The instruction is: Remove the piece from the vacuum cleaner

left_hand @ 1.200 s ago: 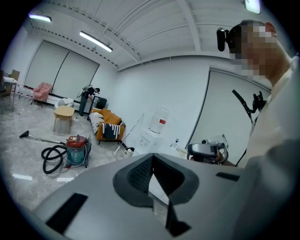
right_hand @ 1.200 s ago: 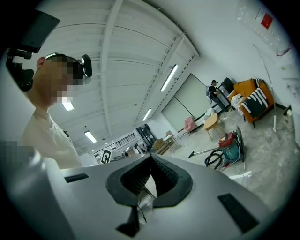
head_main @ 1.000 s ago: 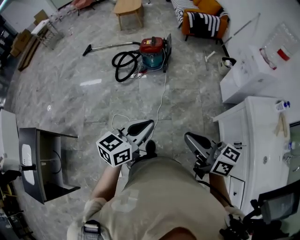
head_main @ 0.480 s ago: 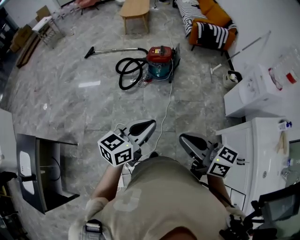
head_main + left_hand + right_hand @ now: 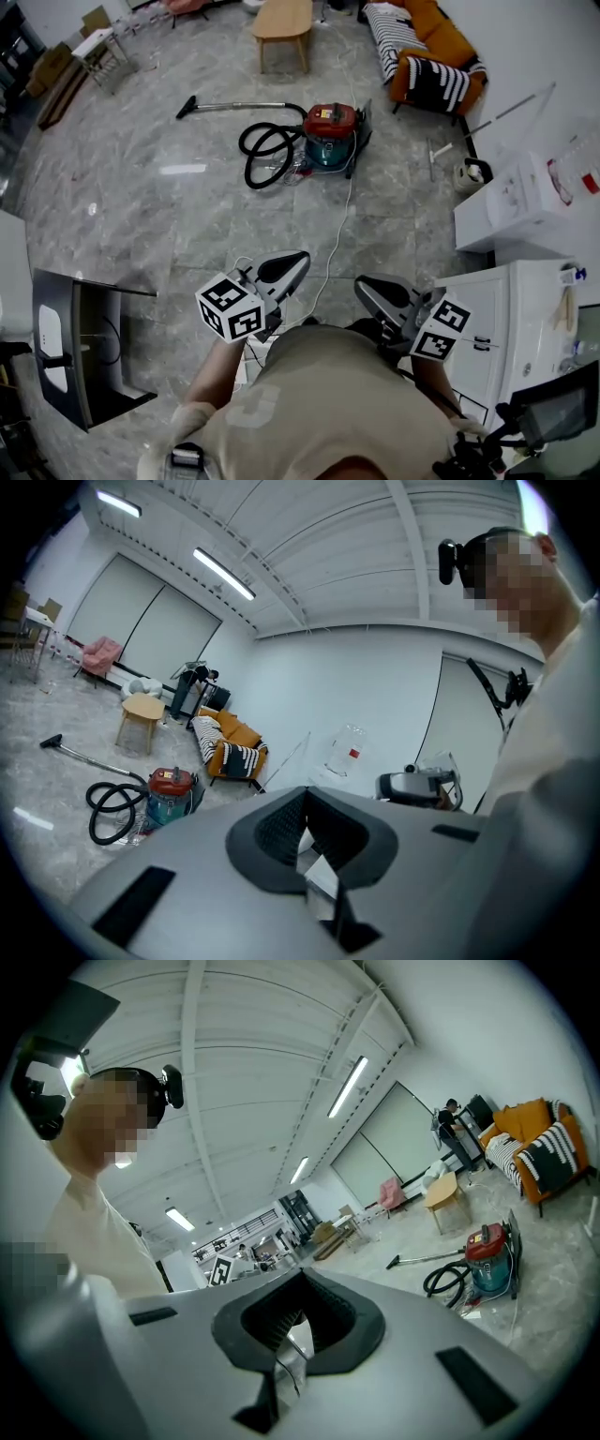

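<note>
So, head view first. The vacuum cleaner (image 5: pixel 330 136) sits on the grey tile floor well ahead of the person, nowhere near either tool. It's a red-topped teal canister, and I can't see inside it from here. One black hose (image 5: pixel 261 155) is coiled just beside it, one wand (image 5: pixel 234 105) lies flat past that, and one white cord (image 5: pixel 339 220) trails back toward the person. The left gripper (image 5: pixel 302 256) and right gripper (image 5: pixel 362 282) are both held close to the body with nothing in them. A dark open box (image 5: pixel 89 342) at the far left has something white in it, too small to name. On the right there's one clear plastic tub (image 5: pixel 567 159) with a red label, contents unclear.

Left gripper view: the left gripper (image 5: pixel 306 791) has its jaws closed together on nothing. One vacuum cleaner (image 5: pixel 171 794) shows far off at the left, with one orange sofa (image 5: pixel 232 747) and one small wooden table (image 5: pixel 141 714) behind it.

Right gripper view: same deal, right gripper (image 5: pixel 301 1274) pinched closed and empty, and the one vacuum cleaner (image 5: pixel 487 1258) is way out at the right.
</note>
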A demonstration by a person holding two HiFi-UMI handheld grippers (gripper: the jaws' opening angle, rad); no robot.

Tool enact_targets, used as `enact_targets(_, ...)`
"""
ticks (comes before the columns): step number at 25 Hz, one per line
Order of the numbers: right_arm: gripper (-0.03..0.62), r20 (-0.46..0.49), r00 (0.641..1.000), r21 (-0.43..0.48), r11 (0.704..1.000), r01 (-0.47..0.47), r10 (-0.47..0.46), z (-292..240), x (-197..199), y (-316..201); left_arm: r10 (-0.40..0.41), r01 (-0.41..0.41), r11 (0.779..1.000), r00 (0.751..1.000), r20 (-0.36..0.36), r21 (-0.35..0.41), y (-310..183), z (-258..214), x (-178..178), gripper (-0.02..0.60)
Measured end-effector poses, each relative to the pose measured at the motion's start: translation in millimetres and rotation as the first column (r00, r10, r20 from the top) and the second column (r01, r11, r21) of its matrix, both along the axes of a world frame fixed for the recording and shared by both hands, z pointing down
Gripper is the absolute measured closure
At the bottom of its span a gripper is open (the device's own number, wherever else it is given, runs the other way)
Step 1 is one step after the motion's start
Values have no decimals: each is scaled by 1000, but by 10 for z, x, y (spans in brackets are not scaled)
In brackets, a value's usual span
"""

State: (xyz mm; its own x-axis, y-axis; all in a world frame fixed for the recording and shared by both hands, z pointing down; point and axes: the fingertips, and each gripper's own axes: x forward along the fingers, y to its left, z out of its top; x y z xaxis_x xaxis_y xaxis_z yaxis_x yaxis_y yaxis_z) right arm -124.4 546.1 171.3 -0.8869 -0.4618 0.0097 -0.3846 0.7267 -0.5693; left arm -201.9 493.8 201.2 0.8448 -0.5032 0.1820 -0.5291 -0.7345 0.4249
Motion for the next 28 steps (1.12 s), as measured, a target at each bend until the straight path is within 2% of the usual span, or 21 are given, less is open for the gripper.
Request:
enact_targets(5,593,12,1000,-10,1000,16,-16,44,302,-213,-6,6,1000,999,39,3,-172,29,324,577)
enact_targets(10,592,-72,996,43,998,54,-51,116,786,-509,-24,23,1000,998,61,17,-457,-5,877,577)
enact_targets(16,592,-28,995,17,995,99,-98,99,1440,-918,-38,35,998,996,77,45,-779,-132,1600,577)
enact_targets(21,592,-18,990,25,989,143,-142,133,1802,-1112,-81,78,996,991,102,38,-953,-98,1953,577)
enact_targets(28,592,24,982,-13,983,185,-185,198,2090,-1284,-86,79,995,990,114,59,-1038,-172,2339,577)
